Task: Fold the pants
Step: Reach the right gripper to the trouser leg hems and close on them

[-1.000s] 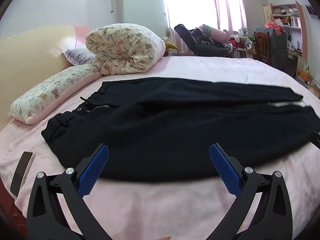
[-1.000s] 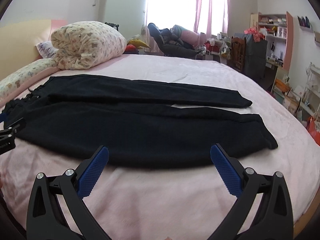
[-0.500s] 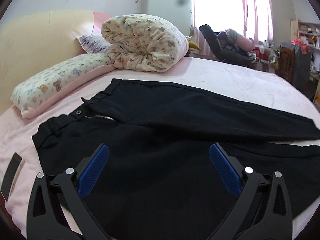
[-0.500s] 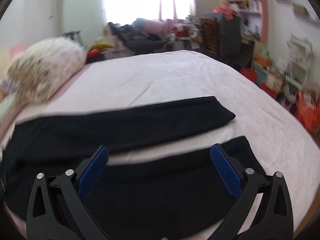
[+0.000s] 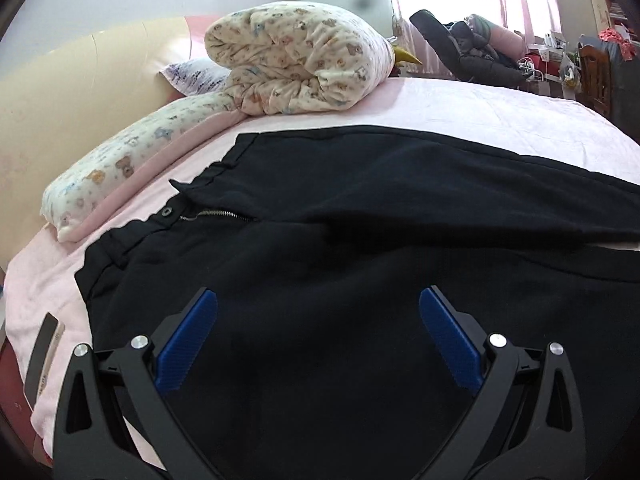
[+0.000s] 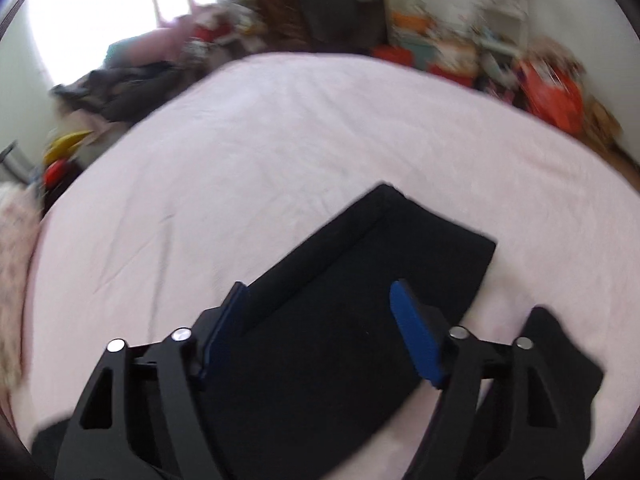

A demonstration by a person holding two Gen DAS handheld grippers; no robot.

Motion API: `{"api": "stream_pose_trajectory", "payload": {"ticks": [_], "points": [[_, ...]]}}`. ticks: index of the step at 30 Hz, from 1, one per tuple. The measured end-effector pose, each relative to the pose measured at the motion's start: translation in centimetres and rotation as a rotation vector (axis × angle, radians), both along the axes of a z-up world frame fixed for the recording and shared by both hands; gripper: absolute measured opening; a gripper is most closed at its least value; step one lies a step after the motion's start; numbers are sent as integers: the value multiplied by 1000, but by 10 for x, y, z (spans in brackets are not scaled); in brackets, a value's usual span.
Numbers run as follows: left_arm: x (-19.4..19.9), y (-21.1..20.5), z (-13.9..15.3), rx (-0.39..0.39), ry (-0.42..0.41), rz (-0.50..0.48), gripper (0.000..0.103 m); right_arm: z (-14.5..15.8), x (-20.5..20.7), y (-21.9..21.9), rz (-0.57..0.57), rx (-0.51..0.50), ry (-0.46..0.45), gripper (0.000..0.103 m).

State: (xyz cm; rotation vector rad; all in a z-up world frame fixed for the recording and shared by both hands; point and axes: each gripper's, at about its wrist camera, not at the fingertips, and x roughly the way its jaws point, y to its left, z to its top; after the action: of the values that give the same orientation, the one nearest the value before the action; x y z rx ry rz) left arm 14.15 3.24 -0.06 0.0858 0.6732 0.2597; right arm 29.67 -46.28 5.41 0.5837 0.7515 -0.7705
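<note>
Black pants (image 5: 360, 216) lie flat on the pink bed, waistband and zipper (image 5: 216, 214) to the left, legs running right. My left gripper (image 5: 318, 312) is open and empty, hovering over the near hip area. In the blurred right wrist view, my right gripper (image 6: 320, 304) is open over the far leg's cuff end (image 6: 400, 248). The near leg's cuff (image 6: 560, 360) shows at lower right.
A rolled floral quilt (image 5: 296, 64) and a long pillow (image 5: 132, 168) lie by the cream headboard. A flat dark card-like object (image 5: 42, 354) lies at the bed's near left edge. Chair, shelves and clutter stand beyond the bed (image 6: 280, 140).
Both grippers moved forward over the pants. The left closed in on the waist area; the right swung right and down over the far leg's cuff.
</note>
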Motion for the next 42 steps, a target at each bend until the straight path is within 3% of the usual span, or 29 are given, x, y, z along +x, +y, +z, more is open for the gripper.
{"api": "stream_pose_trajectory", "payload": {"ticks": [4,10,19,23,28,34,42], "points": [[-5,7,2,-34,-28,3,101,-18,24,-10,-60,39,27,70],[-11,3,2,-48,-31,-37,101,-21,45,-3,-123,-52,60,71],[-11,-2,1,-41,-28,-48,101,-58,83,3,-159,-102,283,76],[-9,-4,-2,-62,-11,-89,101,-61,81,4,-151,-116,267,73],[-12,-9,-1,-57,-24,-120,101,-56,77,2,-129,-68,222,30],[-13,-6,-1,-88,-21,-123,101,-52,49,-16,-84,86,77,14],[-14,3,0,-162,-17,-121,101,-36,-2,-24,1,236,-153,9]]}}
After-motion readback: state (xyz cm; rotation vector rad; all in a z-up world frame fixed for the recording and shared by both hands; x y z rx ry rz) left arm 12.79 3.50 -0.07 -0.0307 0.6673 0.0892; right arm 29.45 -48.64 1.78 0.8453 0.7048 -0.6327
